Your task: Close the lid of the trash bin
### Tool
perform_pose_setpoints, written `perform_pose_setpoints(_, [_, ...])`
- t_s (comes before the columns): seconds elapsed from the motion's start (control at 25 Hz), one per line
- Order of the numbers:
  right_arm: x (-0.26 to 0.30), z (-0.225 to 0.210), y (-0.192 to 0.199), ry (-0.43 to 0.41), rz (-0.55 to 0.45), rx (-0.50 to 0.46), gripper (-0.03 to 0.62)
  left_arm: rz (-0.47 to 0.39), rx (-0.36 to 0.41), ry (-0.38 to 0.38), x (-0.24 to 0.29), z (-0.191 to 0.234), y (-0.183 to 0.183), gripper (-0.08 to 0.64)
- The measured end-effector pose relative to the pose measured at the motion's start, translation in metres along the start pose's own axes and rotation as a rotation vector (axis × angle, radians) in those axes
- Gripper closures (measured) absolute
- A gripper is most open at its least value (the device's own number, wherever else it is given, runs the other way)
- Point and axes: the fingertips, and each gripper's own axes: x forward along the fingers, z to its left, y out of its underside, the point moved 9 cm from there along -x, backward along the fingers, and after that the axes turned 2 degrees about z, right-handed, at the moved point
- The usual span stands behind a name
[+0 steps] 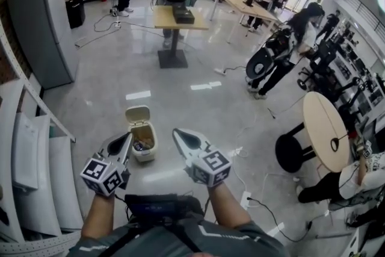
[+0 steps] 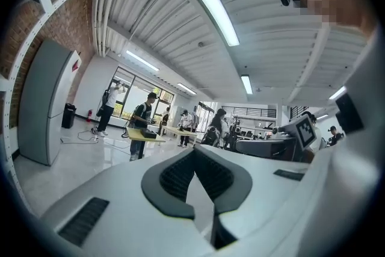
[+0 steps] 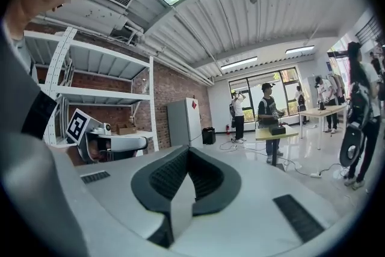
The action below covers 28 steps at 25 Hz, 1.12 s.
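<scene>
- The trash bin (image 1: 144, 142) stands on the floor (image 1: 198, 111), just ahead of the person. Its lid (image 1: 138, 114) is upright at the far side, so the bin is open and some dark rubbish shows inside.
- The left gripper (image 1: 124, 142) has its jaws pressed together with nothing between them. In the head view its tip lies just beside the bin's left wall. Whether it touches the bin or is held above it, I cannot tell.
- The right gripper (image 1: 182, 139) also has its jaws together and empty. It sits a little to the right of the bin and apart from it.
- Both gripper views look out across the room, not down at the bin, so closing the lid has not begun.
- To do it well, I would tilt one gripper down and reach past the lid's top edge. Then press it forward and down with the flat of the shut jaws, since no grasp seems needed.
- The bin looks small and light, so a hard push could slide or tip it. Steady its near rim with the other gripper, and follow the lid down until it seats.
</scene>
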Motion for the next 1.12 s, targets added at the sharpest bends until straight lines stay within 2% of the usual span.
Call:
perform_pose_setpoints(0.36, [0.065,-0.045,-0.010,-0.054,-0.002,0.018,0.581,0.009,0.003,-0.051,0.044,0.046,-0.008,0.568])
perform_pose_setpoints(0.68, [0.125,-0.116,-0.043,-0.103,-0.045,0.002,0.581,-0.019,0.036,-0.137,0.105,0.089,-0.045,0.568])
perform_pose_setpoints(0.96, [0.165,-0.168,-0.062,-0.150,-0.043,-0.011,0.581,-0.011,-0.008,-0.201,0.154,0.120,-0.050,0.568])
perform_pose_setpoints(1.12, [0.187,-0.185,-0.067,-0.170,-0.030,-0.004,0.581,0.004,0.001,-0.226,0.172,0.132,-0.056,0.568])
